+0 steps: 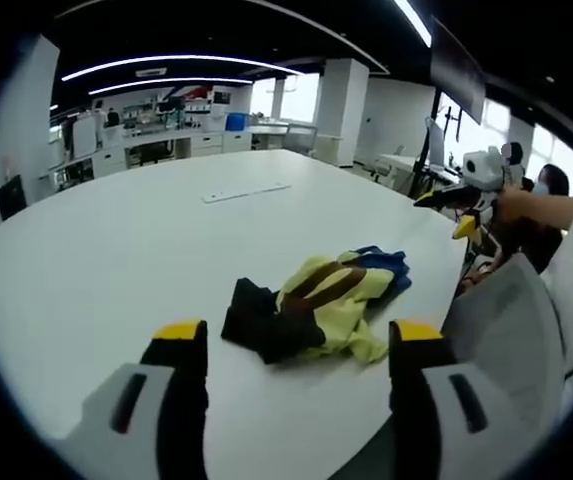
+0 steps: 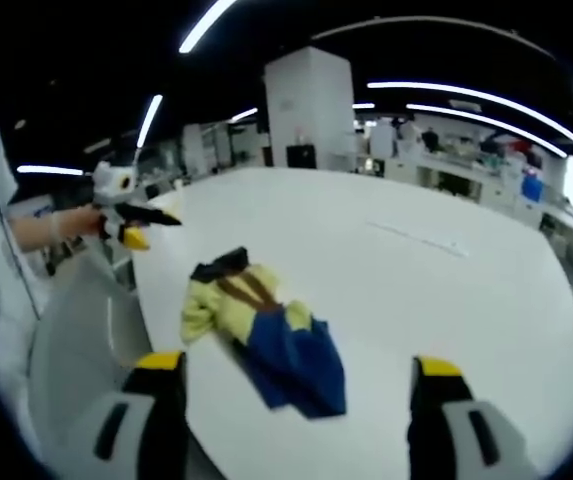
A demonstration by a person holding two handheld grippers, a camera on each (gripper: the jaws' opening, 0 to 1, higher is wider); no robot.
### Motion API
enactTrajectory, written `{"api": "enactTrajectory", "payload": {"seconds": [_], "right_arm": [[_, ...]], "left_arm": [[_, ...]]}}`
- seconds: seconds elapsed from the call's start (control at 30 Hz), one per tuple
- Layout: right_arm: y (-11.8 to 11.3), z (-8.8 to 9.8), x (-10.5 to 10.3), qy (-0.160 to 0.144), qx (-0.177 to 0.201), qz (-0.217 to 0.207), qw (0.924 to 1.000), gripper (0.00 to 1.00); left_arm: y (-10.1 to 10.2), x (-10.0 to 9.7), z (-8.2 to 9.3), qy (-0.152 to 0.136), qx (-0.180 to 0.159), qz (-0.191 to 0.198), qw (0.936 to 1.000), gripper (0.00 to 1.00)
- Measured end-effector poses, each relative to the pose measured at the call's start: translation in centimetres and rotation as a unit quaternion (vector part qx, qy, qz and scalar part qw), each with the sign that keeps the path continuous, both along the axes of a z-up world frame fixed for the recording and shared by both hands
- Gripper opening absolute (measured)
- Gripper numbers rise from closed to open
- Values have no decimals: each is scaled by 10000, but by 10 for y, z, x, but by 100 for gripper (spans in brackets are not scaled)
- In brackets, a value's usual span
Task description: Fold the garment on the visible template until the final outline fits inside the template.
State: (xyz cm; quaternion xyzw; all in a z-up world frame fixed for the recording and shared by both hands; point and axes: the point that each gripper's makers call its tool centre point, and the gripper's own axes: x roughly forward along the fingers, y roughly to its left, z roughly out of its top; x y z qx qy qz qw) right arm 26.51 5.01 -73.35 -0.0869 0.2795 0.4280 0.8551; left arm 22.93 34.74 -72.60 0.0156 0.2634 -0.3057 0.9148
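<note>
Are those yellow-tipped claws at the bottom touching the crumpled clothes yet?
Apart. In the right gripper view, bare white table separates the open right gripper from the crumpled garment.

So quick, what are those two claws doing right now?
Left gripper: open, holding nothing.
Right gripper: open, holding nothing.

A big white table [image 1: 116,260] held the things. A small crumpled garment [image 1: 316,300] lay on it near one edge. It was yellow, blue, brown and black. Farther back on the table lay a thin white strip [image 1: 246,192], well apart from the garment.
</note>
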Motion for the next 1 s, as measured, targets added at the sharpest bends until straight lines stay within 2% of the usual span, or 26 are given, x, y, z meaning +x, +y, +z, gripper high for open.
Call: {"api": "enactTrajectory", "payload": {"seconds": [0.33,0.43,0.73,1.0], "right_arm": [[-4,-6,5,90,-18,-28,10000,88],[-4,-6,5,136,11,-17,9999,84],[-2,-8,10,168,-38,-26,9998,79],[5,-13,16,286,-55,38,9996,68]], "left_arm": [[1,8,-11,107,61,9,9999,63],[-1,8,-12,120,56,-9,9999,61],[-4,16,-14,168,35,-54,9998,56],[-3,25,-21,234,78,-178,9995,51]]}}
